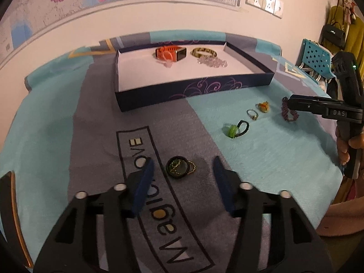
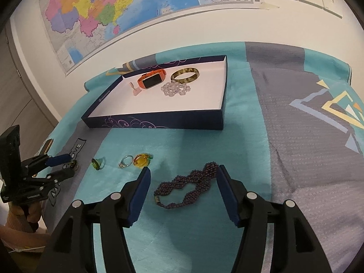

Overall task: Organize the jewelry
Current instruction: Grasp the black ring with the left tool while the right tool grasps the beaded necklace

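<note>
A dark blue box [image 1: 250, 80] [image 2: 159, 122] with a white floor holds an orange watch [image 1: 170, 53] [image 2: 151, 79], a tortoiseshell bangle [image 1: 203, 51] [image 2: 185, 75] and clear beads [image 1: 212, 61] [image 2: 175, 88]. My left gripper [image 1: 183, 163] [image 2: 62, 165] is open around a round black pendant [image 1: 178, 166] on the cloth. My right gripper [image 2: 183, 175] [image 1: 290, 104] is open around a purple bead bracelet [image 2: 186, 186] [image 1: 287, 112]. A green ring [image 1: 234, 130] [image 2: 97, 163], a silver ring [image 1: 252, 113] [image 2: 125, 161] and an amber ring [image 1: 264, 107] [image 2: 142, 160] lie between them.
A teal and grey cloth [image 1: 261, 159] [image 2: 307, 136] covers the table. A wall with a map [image 2: 113, 11] and sockets [image 1: 264, 0] stands behind. A teal perforated chair [image 1: 316, 56] and hanging bags stand at the right in the left wrist view.
</note>
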Demonstrator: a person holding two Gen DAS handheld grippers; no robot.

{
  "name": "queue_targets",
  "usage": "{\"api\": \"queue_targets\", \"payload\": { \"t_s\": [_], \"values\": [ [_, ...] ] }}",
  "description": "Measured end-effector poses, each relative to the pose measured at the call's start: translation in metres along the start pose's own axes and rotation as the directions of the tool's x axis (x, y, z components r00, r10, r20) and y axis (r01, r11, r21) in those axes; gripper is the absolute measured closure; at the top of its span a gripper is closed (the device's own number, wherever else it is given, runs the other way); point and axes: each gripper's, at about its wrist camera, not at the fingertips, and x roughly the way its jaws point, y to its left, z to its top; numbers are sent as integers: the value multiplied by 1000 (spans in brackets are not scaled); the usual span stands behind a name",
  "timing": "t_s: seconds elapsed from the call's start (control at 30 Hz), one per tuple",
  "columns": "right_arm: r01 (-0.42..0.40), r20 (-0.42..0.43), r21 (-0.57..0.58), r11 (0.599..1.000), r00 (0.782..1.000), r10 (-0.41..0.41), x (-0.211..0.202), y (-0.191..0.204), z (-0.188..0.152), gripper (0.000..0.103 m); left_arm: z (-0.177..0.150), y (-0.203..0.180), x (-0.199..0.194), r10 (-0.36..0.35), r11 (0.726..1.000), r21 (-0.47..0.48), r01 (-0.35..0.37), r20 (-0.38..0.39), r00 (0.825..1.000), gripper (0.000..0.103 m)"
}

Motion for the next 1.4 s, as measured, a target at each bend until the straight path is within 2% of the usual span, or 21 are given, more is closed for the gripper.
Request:
{"api": "queue_targets", "payload": {
  "t_s": [0.1,0.27,0.37,0.67,0.9,1.07,1.2,1.23,1.27,1.3,1.4],
  "values": [
    [1,-4,4,1000,1000,-1,0,-1,-2,44,-1,-2,1,9,1000,8,-9,-8,1000,55],
    [-3,-8,10,1000,1000,3,3,-2,-4,41,0,2,1,9,1000,-13,-9,-9,1000,77],
    [-5,-8,4,1000,1000,5,3,-1,-4,40,2,5,0,7,999,-34,-7,-5,1000,80],
    [-11,-4,8,1000,1000,11,3,-2,-5,39,6,3,-15,13,999,-35,-11,45,999,80],
    [-3,-4,2,1000,1000,3,2,-1,-4,39,7,-18,-23,-68,998,15,67,71,995,80],
    [13,-12,-27,1000,1000,-14,2,4,-6,39,8,-39,-4,-115,992,58,113,33,993,80],
    [35,-19,-55,998,999,-37,5,9,-6,39,8,-48,9,-121,990,72,121,1,993,80],
    [47,-22,-66,997,999,-49,6,11,-6,39,8,-49,9,-121,990,76,121,0,993,79],
    [60,-24,-78,995,998,-62,7,14,-6,39,8,-50,10,-118,990,82,118,-3,993,72],
    [69,-26,-88,994,997,-71,9,15,-6,38,8,-51,10,-114,990,85,114,-2,993,70],
    [111,-33,-132,985,993,-116,12,23,-6,43,6,-50,9,-116,989,89,116,-8,993,67]
  ]
}}
